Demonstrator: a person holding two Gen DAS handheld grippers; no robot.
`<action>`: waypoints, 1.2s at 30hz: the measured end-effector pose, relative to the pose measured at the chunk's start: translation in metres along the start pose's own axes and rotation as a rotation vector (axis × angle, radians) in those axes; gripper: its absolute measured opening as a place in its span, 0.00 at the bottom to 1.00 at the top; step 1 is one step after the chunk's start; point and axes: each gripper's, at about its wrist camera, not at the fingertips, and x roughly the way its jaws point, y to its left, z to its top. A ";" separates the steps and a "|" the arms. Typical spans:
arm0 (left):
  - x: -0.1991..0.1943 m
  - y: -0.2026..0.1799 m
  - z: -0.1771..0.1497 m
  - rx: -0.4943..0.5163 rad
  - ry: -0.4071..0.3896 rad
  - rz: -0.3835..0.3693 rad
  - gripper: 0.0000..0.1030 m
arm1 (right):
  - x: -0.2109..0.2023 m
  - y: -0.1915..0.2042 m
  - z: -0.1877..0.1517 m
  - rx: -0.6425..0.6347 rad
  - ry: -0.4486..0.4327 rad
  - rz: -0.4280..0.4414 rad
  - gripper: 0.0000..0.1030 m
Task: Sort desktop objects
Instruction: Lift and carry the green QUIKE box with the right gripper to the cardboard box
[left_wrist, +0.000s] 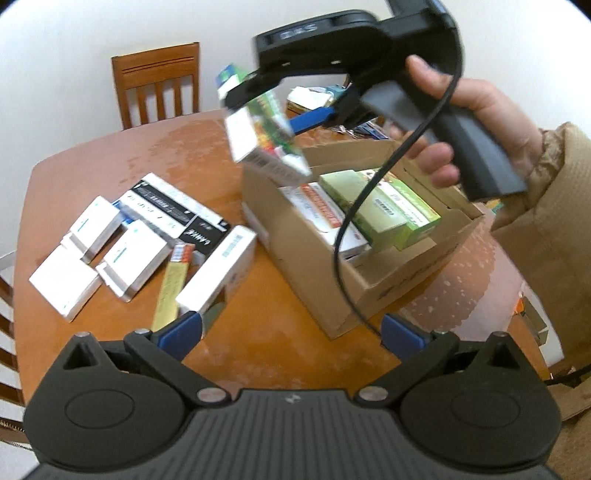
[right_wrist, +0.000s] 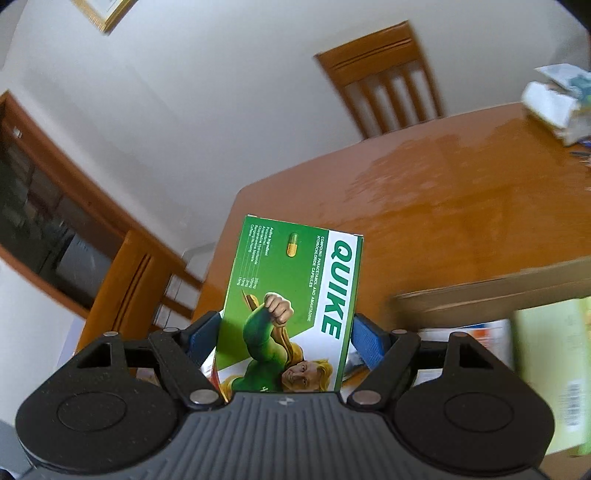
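My right gripper (right_wrist: 286, 336) is shut on a green and white QUIKE medicine box (right_wrist: 291, 288), its blue pads pressing both long sides. In the left wrist view that same gripper (left_wrist: 273, 110) hangs tilted in a person's hand, holding the box (left_wrist: 266, 147) in the air above the far left corner of an open cardboard box (left_wrist: 369, 288). Green packs (left_wrist: 384, 206) and a red and white pack (left_wrist: 321, 210) lie inside the carton. My left gripper (left_wrist: 291, 332) is open and empty, low over the table in front of the carton.
Several white boxes (left_wrist: 122, 254), a black and white carton (left_wrist: 177, 210) and a thin yellow pack (left_wrist: 171, 288) lie on the wooden table (left_wrist: 92, 158) left of the carton. A wooden chair (left_wrist: 159, 85) stands behind; papers (left_wrist: 310, 98) are piled at the far edge.
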 end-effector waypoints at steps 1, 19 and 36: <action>0.001 -0.003 0.001 0.003 0.000 -0.006 1.00 | -0.009 -0.008 0.002 0.005 -0.010 -0.012 0.79; 0.023 -0.027 0.017 0.019 0.036 -0.029 1.00 | -0.075 -0.098 -0.007 0.048 0.038 -0.205 0.79; 0.019 -0.012 0.009 -0.022 0.028 -0.042 1.00 | 0.037 -0.047 -0.029 -0.086 0.338 -0.300 0.79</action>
